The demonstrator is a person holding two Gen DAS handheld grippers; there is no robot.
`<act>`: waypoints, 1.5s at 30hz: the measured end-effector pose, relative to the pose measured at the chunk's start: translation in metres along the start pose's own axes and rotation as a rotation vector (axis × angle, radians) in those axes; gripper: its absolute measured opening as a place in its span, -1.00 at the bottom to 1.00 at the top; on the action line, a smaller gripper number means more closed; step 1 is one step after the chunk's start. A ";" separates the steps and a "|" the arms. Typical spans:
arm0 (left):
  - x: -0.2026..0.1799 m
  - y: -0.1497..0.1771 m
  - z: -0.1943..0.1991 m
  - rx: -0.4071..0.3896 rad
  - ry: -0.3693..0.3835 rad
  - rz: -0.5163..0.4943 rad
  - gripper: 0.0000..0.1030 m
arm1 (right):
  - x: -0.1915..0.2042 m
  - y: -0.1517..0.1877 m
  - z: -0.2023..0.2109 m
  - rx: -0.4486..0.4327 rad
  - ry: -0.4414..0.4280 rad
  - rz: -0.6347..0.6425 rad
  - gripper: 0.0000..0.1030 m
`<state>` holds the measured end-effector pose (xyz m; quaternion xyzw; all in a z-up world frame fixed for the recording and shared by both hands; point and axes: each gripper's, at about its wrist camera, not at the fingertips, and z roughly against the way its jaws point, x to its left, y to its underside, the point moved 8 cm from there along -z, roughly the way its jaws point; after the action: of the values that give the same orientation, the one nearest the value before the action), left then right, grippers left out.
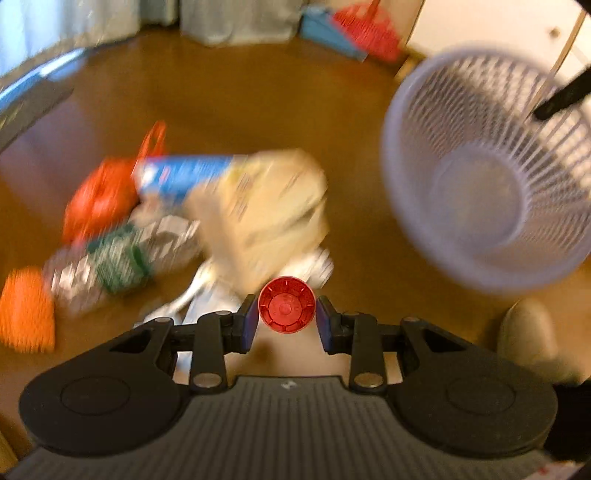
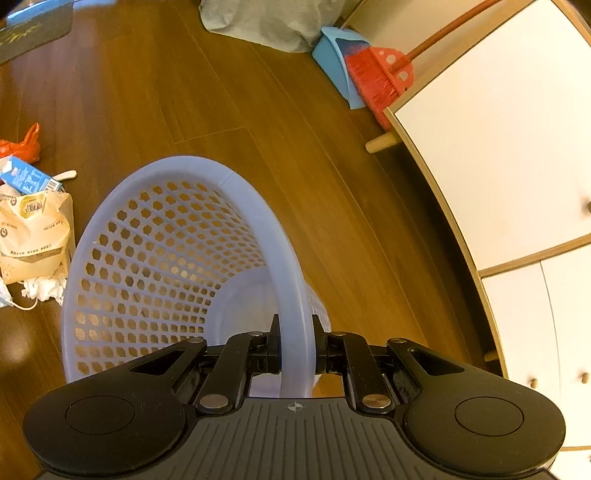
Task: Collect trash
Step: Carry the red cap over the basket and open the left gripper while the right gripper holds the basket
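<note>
My left gripper [image 1: 287, 317] is shut on a red bottle cap [image 1: 287, 304], held above the wooden floor. Behind it lies a blurred trash pile: a tan paper bag [image 1: 266, 206], a blue carton [image 1: 181, 177], an orange plastic bag [image 1: 99, 199], a crushed clear bottle [image 1: 110, 266] and white tissue [image 1: 207, 295]. A pale lavender perforated basket [image 1: 487, 173] hangs tilted at the right with nothing inside. My right gripper [image 2: 295, 347] is shut on that basket's rim [image 2: 295, 332]. The right wrist view shows the paper bag [image 2: 33, 236], carton [image 2: 29, 181] and tissue [image 2: 44, 290] left of the basket.
A white cabinet [image 2: 498, 147] with wooden legs stands to the right. A red broom [image 2: 376, 77] and blue dustpan [image 2: 340, 59] lean at the back beside a grey cloth [image 2: 266, 18]. An orange object [image 1: 26, 310] lies far left. A light slipper-like shape [image 1: 528, 332] is at lower right.
</note>
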<state>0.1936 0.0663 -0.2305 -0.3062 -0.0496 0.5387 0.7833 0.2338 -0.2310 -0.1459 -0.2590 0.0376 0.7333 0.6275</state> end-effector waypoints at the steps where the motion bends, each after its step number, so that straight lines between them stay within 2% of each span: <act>1: -0.008 -0.013 0.005 -0.022 0.022 -0.004 -0.45 | 0.001 0.000 0.000 -0.002 0.000 0.004 -0.83; 6: -0.051 -0.066 0.020 -0.085 0.123 -0.059 -0.45 | 0.004 0.000 0.001 -0.006 -0.001 0.016 -0.83; 12: -0.090 -0.098 0.016 -0.102 0.204 -0.127 -0.45 | 0.001 0.001 0.000 -0.004 -0.007 0.006 -0.83; 19: -0.121 -0.113 -0.002 -0.094 0.242 -0.192 -0.45 | 0.000 0.001 0.000 -0.007 -0.012 0.009 -0.83; 29: -0.142 -0.122 -0.017 -0.084 0.268 -0.235 -0.45 | -0.002 0.004 0.000 -0.003 -0.017 -0.004 -0.83; 31: -0.149 -0.123 -0.024 -0.073 0.277 -0.233 -0.05 | -0.003 0.003 0.000 -0.001 -0.017 -0.008 -0.83; 32: -0.150 -0.123 -0.026 -0.070 0.279 -0.226 0.28 | -0.003 0.003 -0.001 0.001 -0.018 -0.011 -0.83; 38: -0.150 -0.124 -0.026 -0.078 0.271 -0.246 0.28 | -0.004 -0.001 -0.002 0.002 -0.025 -0.020 -0.83; 45: -0.125 -0.118 -0.018 -0.068 0.216 -0.261 0.28 | -0.005 0.002 -0.003 0.007 -0.022 -0.022 -0.83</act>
<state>0.2451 -0.0785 -0.1503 -0.3795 -0.0227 0.3945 0.8366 0.2336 -0.2367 -0.1466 -0.2492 0.0303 0.7290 0.6368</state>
